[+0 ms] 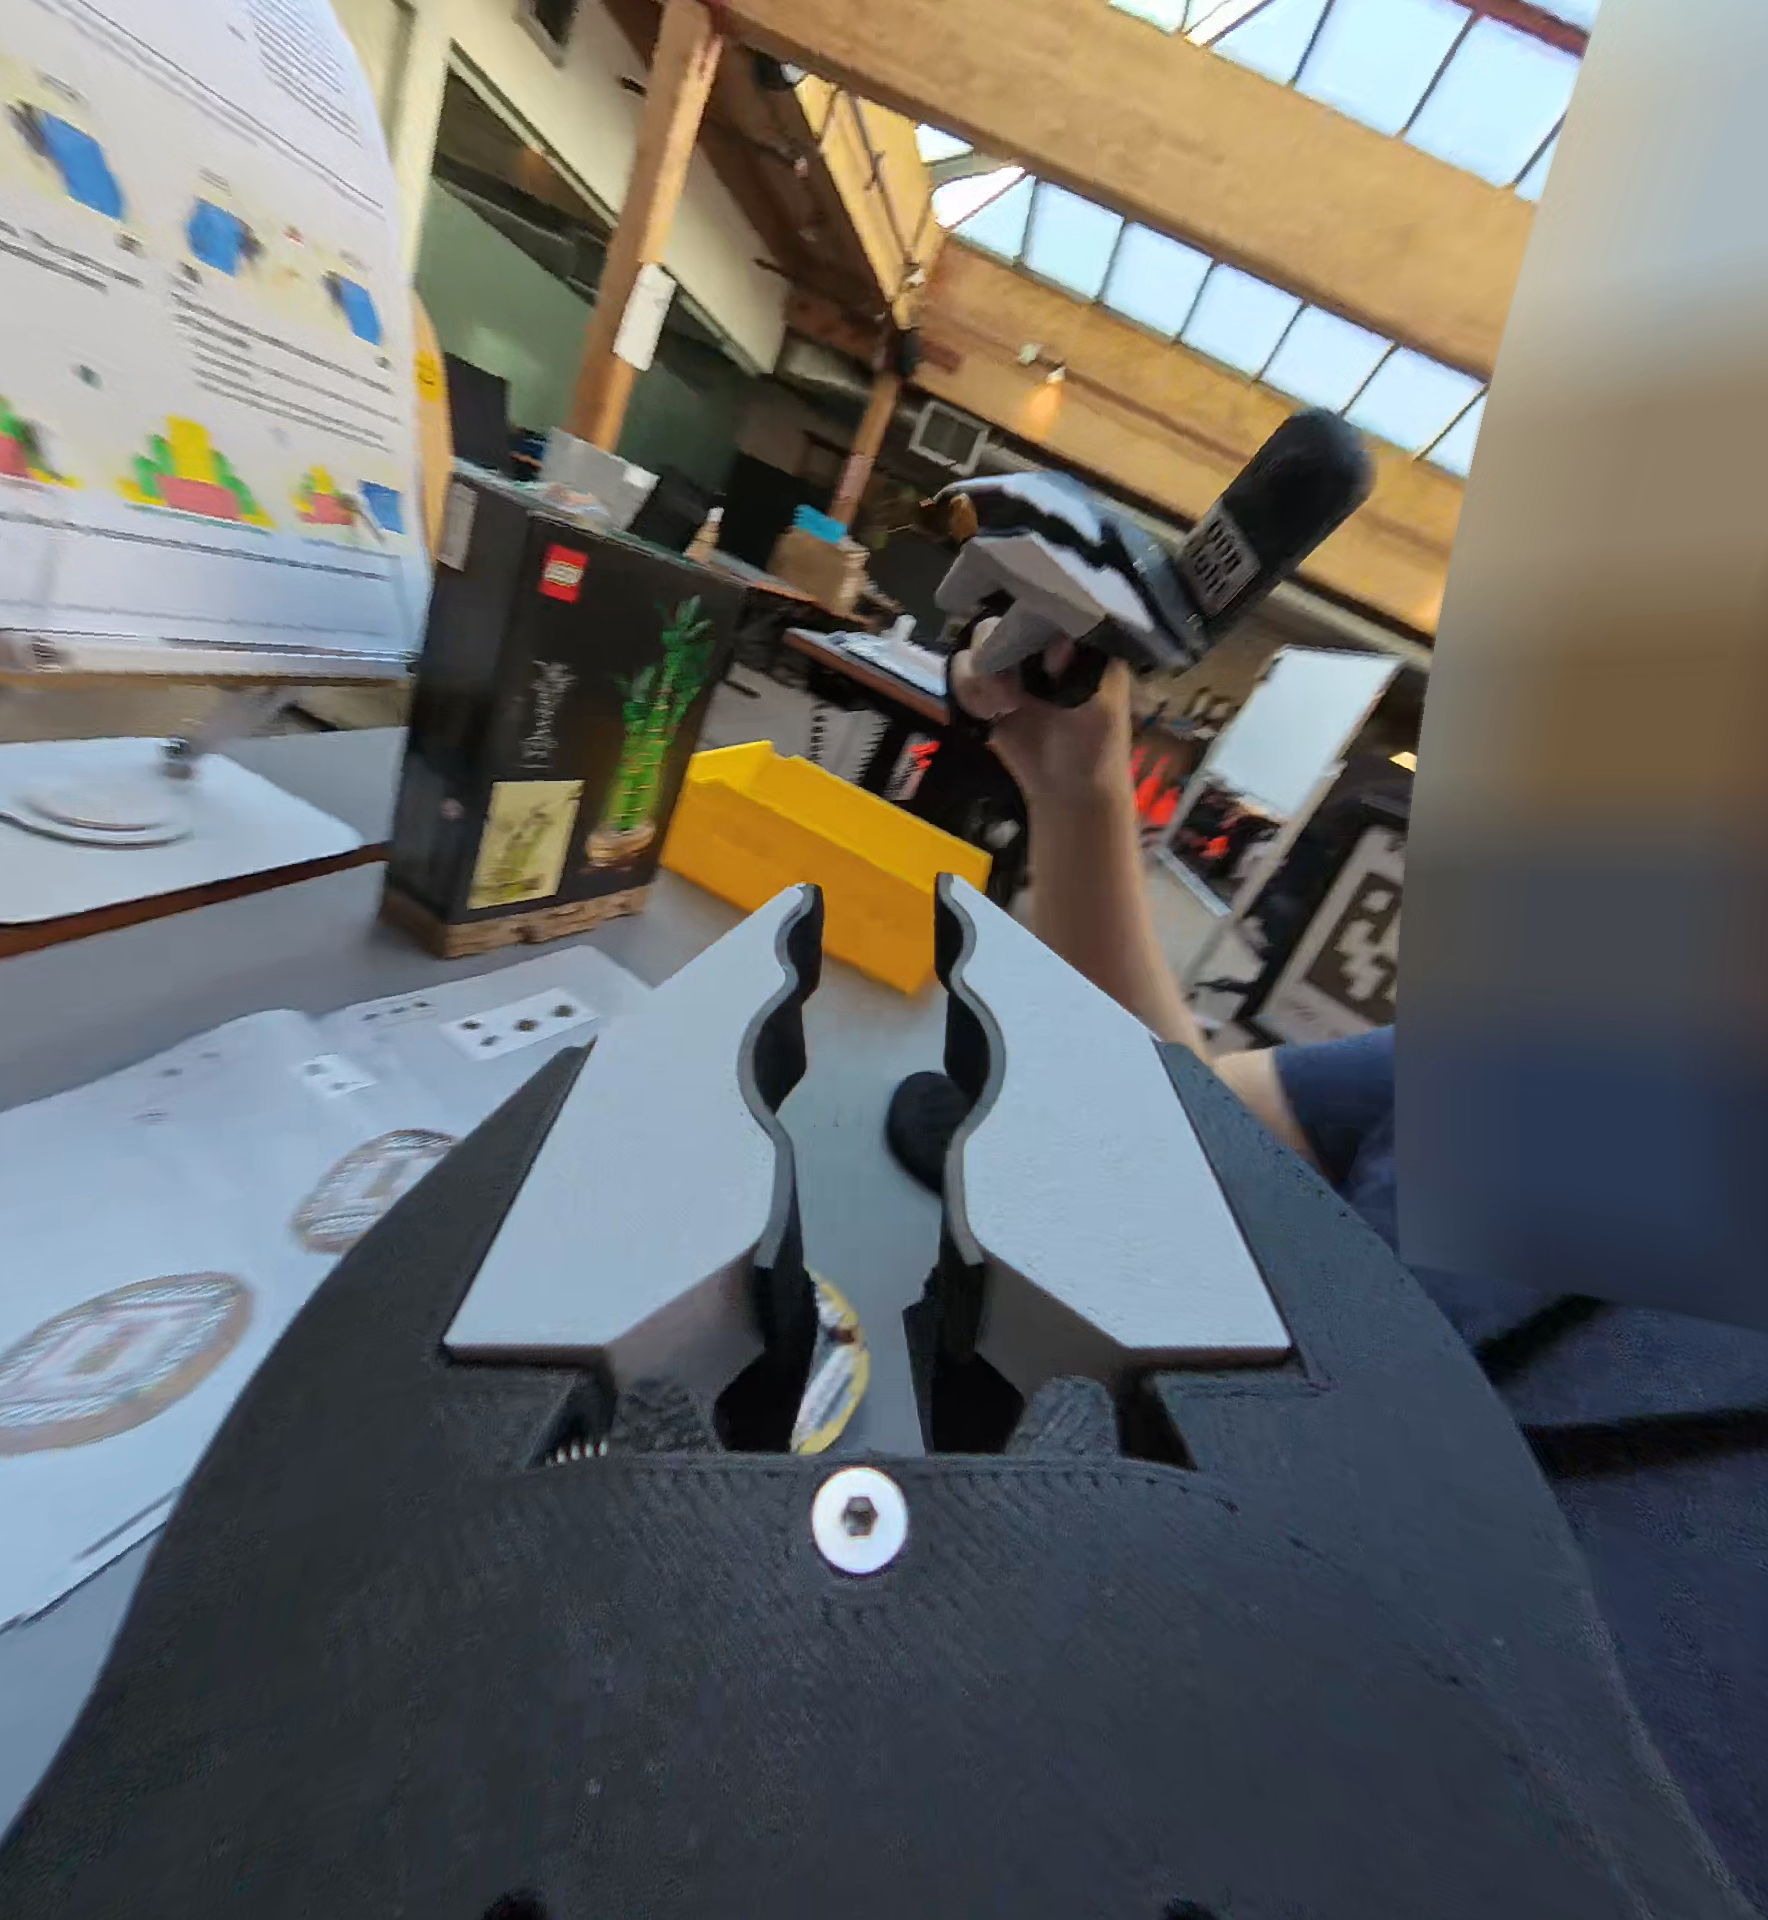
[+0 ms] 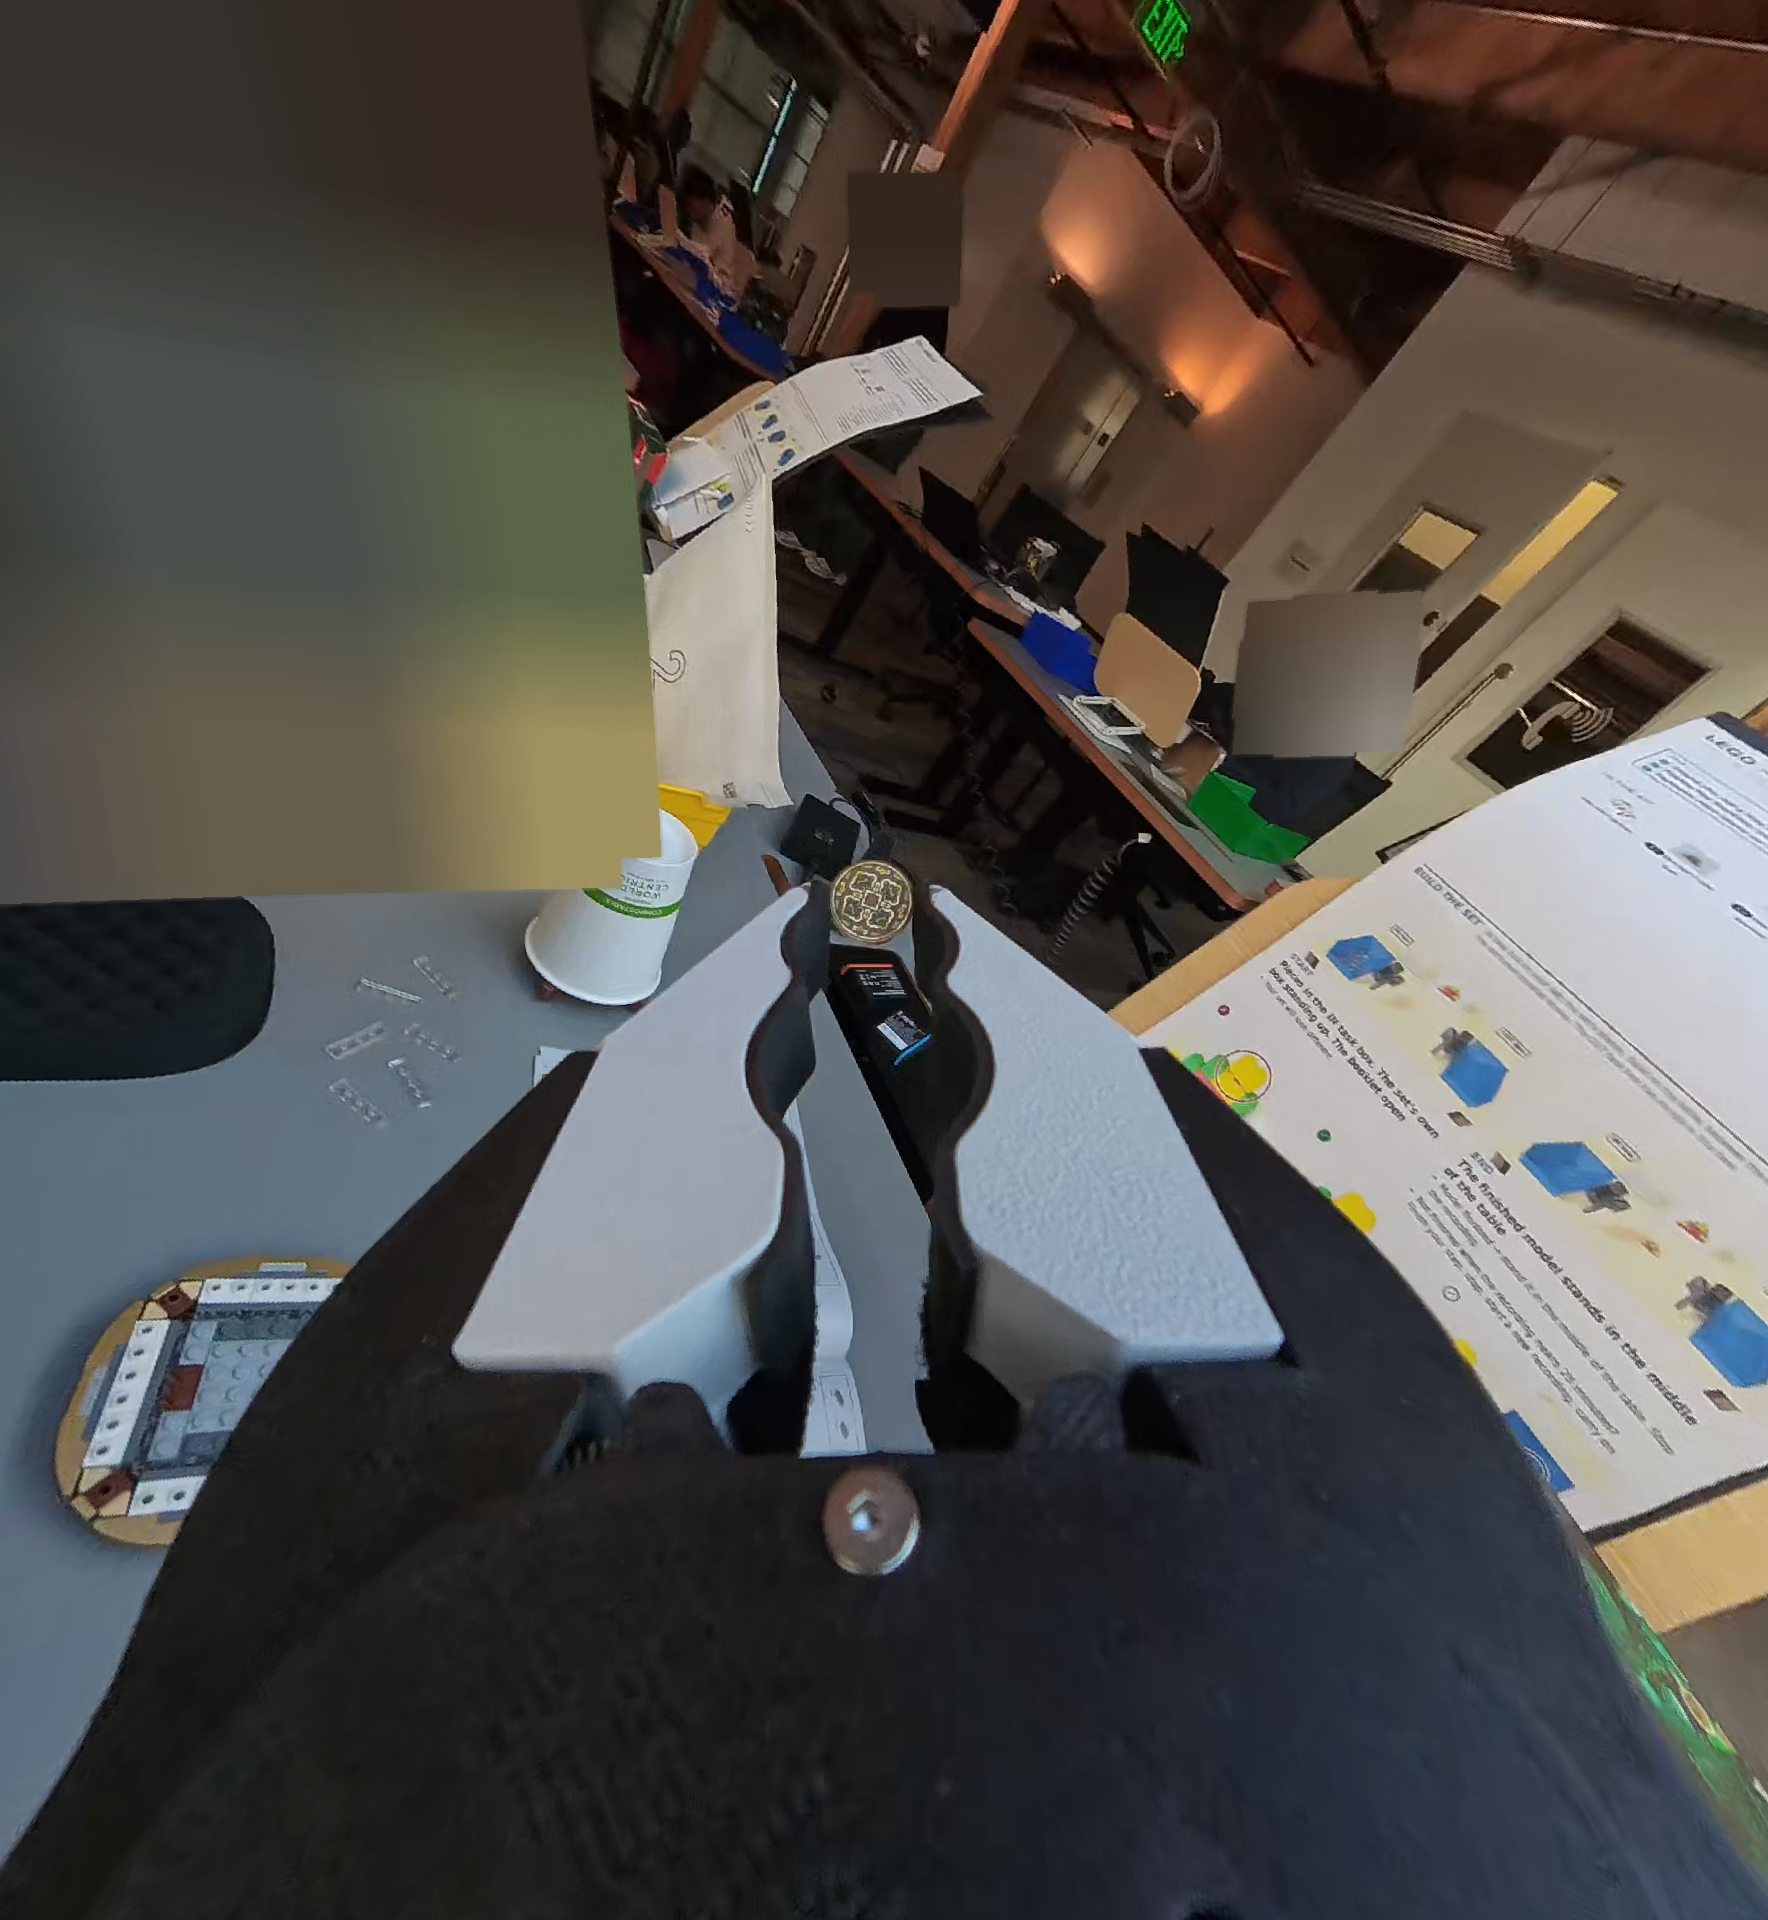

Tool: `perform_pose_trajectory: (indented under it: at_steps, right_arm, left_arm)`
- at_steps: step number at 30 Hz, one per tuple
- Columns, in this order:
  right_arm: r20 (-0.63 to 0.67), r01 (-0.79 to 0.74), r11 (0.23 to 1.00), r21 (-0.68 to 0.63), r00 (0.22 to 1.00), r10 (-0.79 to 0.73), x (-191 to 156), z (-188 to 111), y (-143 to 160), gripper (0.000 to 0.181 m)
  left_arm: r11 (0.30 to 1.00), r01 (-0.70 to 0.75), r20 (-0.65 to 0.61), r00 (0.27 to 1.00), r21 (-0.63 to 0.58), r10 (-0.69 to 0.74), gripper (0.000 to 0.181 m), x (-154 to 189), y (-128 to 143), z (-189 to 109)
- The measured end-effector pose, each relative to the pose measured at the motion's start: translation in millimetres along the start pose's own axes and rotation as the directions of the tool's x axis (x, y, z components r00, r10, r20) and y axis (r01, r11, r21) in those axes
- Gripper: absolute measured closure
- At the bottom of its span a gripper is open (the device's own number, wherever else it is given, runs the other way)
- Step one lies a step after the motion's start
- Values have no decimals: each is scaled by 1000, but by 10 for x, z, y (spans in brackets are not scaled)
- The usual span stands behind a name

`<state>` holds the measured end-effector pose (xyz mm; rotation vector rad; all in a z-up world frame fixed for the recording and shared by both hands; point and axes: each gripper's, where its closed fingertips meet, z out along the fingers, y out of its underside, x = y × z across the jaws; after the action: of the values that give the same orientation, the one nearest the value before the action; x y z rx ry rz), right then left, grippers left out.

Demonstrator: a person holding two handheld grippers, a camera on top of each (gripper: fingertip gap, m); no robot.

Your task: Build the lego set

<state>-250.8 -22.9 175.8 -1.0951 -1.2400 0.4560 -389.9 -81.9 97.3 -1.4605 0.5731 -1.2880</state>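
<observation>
My right gripper [image 2: 872,896] is shut on a small round gold-patterned tile [image 2: 869,906], pinched at its fingertips and held up in the air. It also shows in the left wrist view [image 1: 1051,597], raised above the table in a hand. A round tan Lego base [image 2: 173,1392] with white and grey bricks lies on the grey table at the lower left. Several small clear pieces [image 2: 392,1029] lie loose beyond it. My left gripper [image 1: 878,896] is open and empty, its fingers a little apart, low over the table. The open build booklet [image 1: 132,1195] lies to its left.
The black Lego box [image 1: 558,748] stands upright beside a yellow bin [image 1: 818,842]. A propped instruction sheet [image 2: 1534,1091] stands to the right. An upturned paper cup [image 2: 610,935], a black device [image 2: 880,1023] and a black padded pad [image 2: 80,987] are on the table. The tips of one gripper are about 20 centimeters away from the tips of the other. My left gripper is the nearer one to the round tan Lego base [image 2: 173,1392]: about 25 centimeters, against 30 centimeters.
</observation>
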Motion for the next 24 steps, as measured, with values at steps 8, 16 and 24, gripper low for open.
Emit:
perform_pose_trajectory:
  at_steps: [8, 16, 24]
  right_arm:
    - [15, -77, 995, -70, 997, 78, -14, -1, 631, 167]
    - [124, -62, 974, -216, 988, 91, -156, -1, 1081, 166]
    - [161, -100, 948, -303, 975, 155, -195, 30, 1400, 167]
  left_arm:
    - [875, -180, 196, 936, -449, 293, 113, -249, 1188, -58]
    - [666, -129, 147, 928, -735, 342, 91, -405, 2202, 131]
    - [626, -154, 126, 917, -764, 380, 89, -516, 2357, 284]
